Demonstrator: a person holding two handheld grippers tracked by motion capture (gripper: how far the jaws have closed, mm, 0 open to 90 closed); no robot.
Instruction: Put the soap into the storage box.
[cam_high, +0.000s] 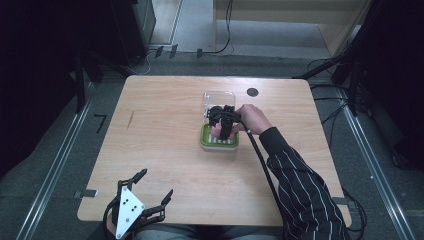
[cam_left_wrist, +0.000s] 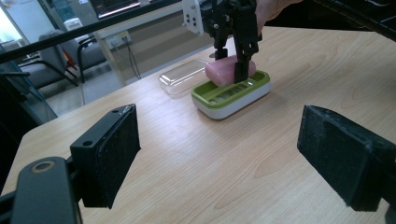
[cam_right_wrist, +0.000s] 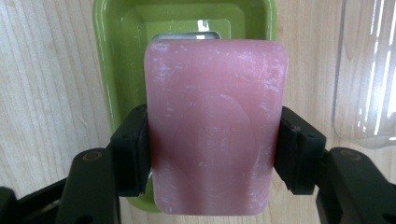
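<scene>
A pink bar of soap (cam_right_wrist: 215, 126) sits between the two black jaws of my right gripper (cam_right_wrist: 215, 156), which is shut on its long sides. The soap (cam_left_wrist: 223, 72) is held low over the far end of a green and white soap dish (cam_left_wrist: 231, 98); I cannot tell whether it touches the dish. In the high view the right gripper (cam_high: 222, 131) points down at the dish (cam_high: 206, 142) in the table's middle. My left gripper (cam_high: 156, 182) hangs open at the near left edge, its pads (cam_left_wrist: 112, 154) wide apart with nothing between them.
A clear plastic lid (cam_high: 220, 96) lies on the table just behind the dish, also seen as the lid (cam_right_wrist: 369, 70) beside it. A small dark round mark (cam_high: 252, 92) is at the far edge. The person's striped sleeve (cam_high: 300, 185) crosses the right side.
</scene>
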